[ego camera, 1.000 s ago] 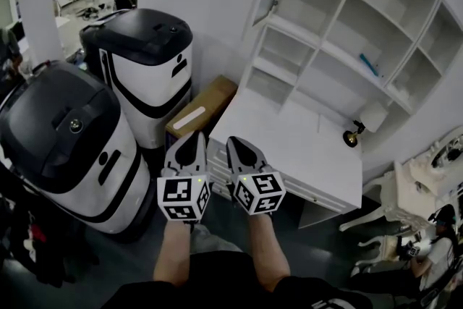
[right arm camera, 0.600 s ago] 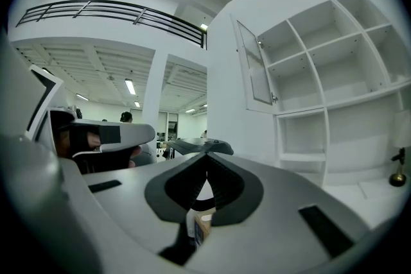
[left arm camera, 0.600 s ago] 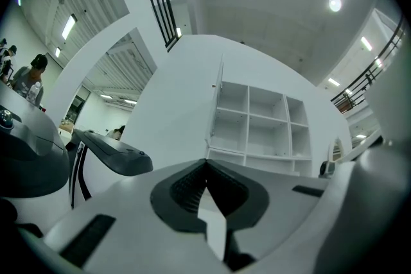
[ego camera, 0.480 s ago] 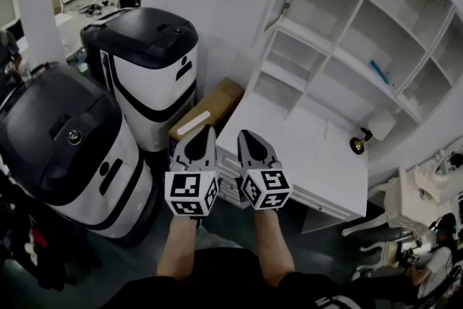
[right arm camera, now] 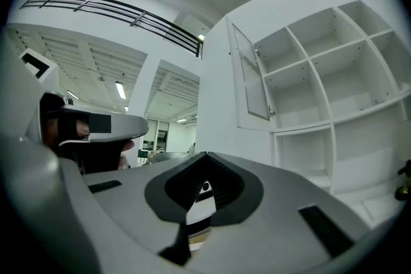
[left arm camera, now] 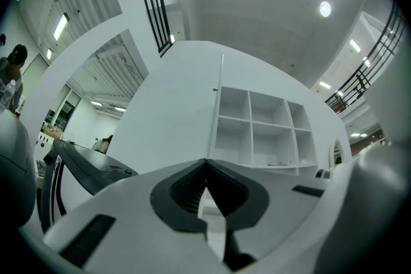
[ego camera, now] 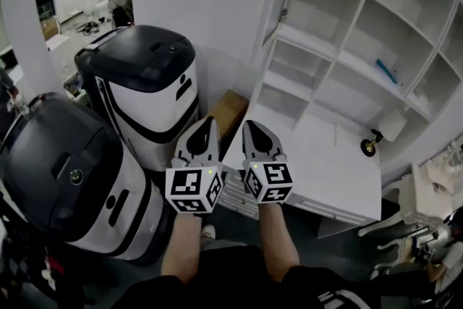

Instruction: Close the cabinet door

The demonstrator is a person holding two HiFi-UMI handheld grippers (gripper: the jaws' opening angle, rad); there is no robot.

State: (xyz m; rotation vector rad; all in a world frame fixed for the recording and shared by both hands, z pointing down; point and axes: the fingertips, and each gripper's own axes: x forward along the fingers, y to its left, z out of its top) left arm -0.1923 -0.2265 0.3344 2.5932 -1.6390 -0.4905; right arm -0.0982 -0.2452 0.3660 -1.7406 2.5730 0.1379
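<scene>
Left hand-held gripper (ego camera: 209, 121) pressed together, empty | right hand-held gripper (ego camera: 250, 124) likewise | cabinet door (right arm camera: 252, 77) open

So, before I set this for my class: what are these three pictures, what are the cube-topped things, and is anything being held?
A person holds a two-jaw hand tool in each hand: the left gripper and the right gripper. The patterned cubes are part of them. The head view looks down from a camera on the person's head; each gripper view looks along that gripper's own jaws. Both pairs of jaws are shut, with nothing between them. Ahead stands a white shelf unit over a white desk, its cabinet door swung open. On the desk is what looks like a small lamp. To the left stand a nearer machine, a farther machine and a cardboard box.
</scene>
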